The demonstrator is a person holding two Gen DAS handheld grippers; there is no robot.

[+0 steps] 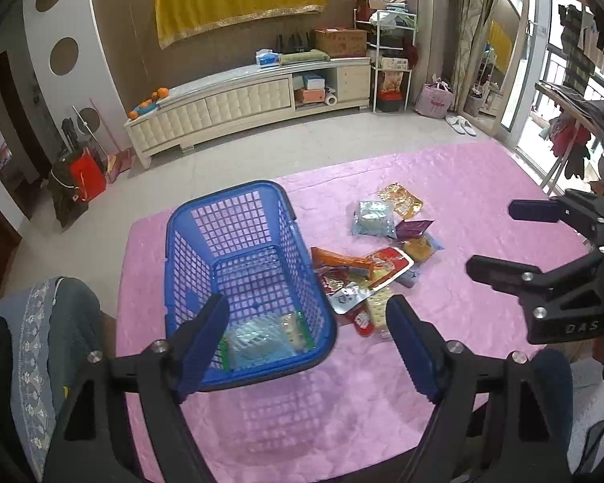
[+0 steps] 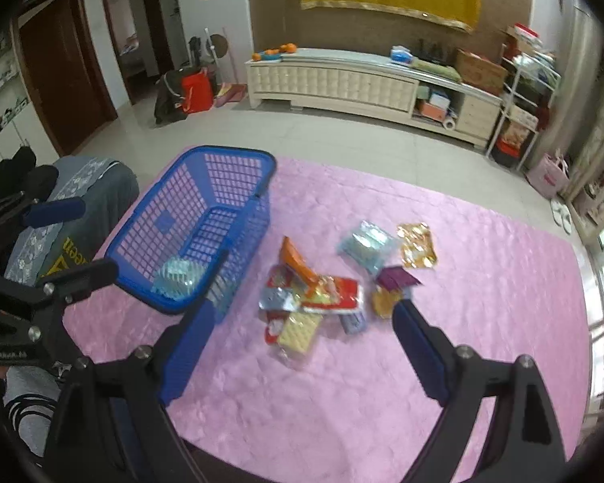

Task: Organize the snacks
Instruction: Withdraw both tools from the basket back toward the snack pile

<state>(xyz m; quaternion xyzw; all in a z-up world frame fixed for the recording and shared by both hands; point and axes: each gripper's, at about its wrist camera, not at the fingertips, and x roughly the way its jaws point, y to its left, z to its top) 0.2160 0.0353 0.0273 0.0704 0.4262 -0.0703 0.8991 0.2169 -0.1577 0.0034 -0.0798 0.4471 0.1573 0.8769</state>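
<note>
A blue plastic basket (image 1: pixel 189 249) stands on the pink tablecloth (image 1: pixel 463 209), with a light-blue snack pack (image 1: pixel 257 342) and another pack inside. It also shows in the right wrist view (image 2: pixel 141 241). A pile of snack packets (image 1: pixel 366 273) lies right of the basket, seen too in the right wrist view (image 2: pixel 314 298). My left gripper (image 1: pixel 306 338) is open and empty above the basket's near end. My right gripper (image 2: pixel 302 342) is open and empty, hovering above the table just short of the pile; it shows in the left wrist view (image 1: pixel 499 237).
A light-blue packet (image 2: pixel 366 245) and a gold packet (image 2: pixel 416 245) lie apart at the pile's far side. A chair with grey cloth (image 1: pixel 44 346) stands at the table's left. A cream TV cabinet (image 1: pixel 245 100) stands across the tiled floor.
</note>
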